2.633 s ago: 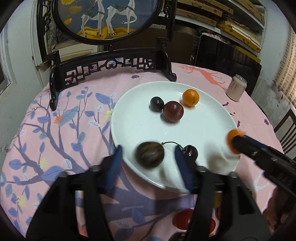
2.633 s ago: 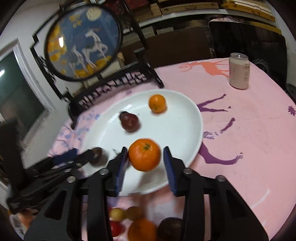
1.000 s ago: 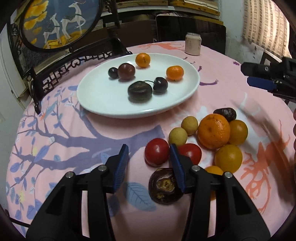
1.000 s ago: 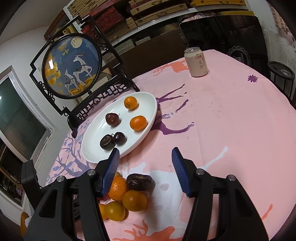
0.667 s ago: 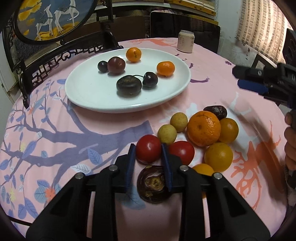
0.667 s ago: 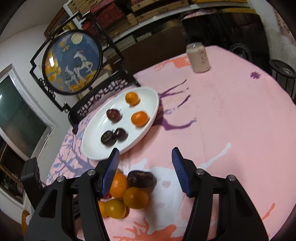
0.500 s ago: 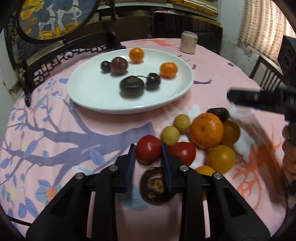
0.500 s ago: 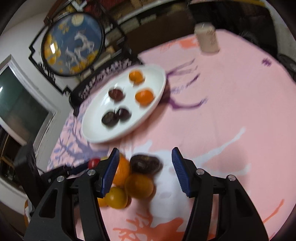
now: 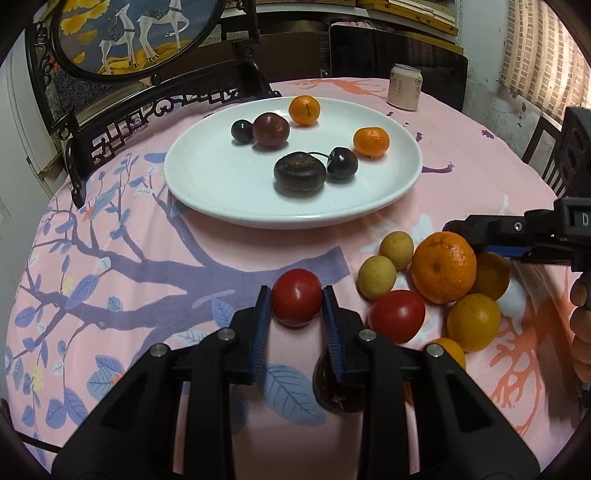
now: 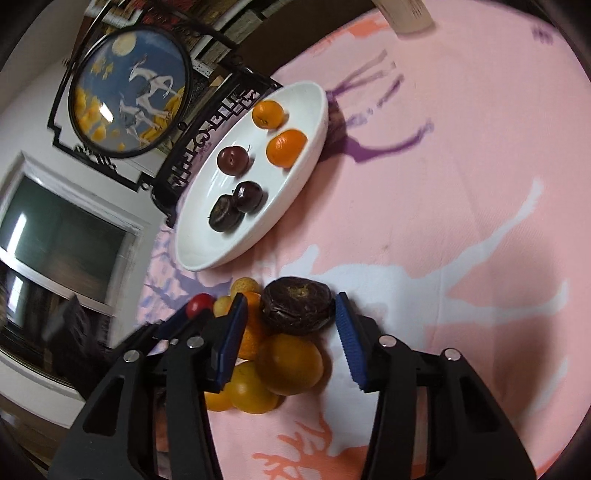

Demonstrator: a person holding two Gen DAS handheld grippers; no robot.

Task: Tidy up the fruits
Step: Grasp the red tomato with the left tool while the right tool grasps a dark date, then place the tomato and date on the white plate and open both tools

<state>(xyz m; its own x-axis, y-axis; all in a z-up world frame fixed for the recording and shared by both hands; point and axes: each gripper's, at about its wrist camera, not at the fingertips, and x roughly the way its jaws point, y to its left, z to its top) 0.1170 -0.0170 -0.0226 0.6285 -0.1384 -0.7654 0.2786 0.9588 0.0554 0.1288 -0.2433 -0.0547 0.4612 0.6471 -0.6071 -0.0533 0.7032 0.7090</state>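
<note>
My left gripper (image 9: 295, 292) is shut on a red tomato (image 9: 297, 300) that rests on the pink cloth in front of the white plate (image 9: 207, 199). Beside it lie a second tomato (image 9: 397, 320), a big orange (image 9: 443, 267), two small yellow fruits (image 9: 376, 277) and more orange ones. My right gripper (image 10: 291, 300) is low over this pile. Its jaws are closing around a dark wrinkled fruit (image 10: 297, 310), and the pads stand a little off it. From the left wrist view, the right gripper (image 9: 469, 236) shows behind the big orange.
The plate (image 10: 295, 173) holds two small oranges, a plum, dark cherries and a dark round fruit. Behind it stand a drink can (image 9: 405, 86) and a black carved stand with a round deer painting (image 9: 129, 33). A person's hand (image 9: 581, 332) is at the right edge.
Both grippers left the plate and came to the fruit pile. The left one closed on the red tomato. The right one sank over the dark wrinkled fruit, rolled, and its jaws narrowed.
</note>
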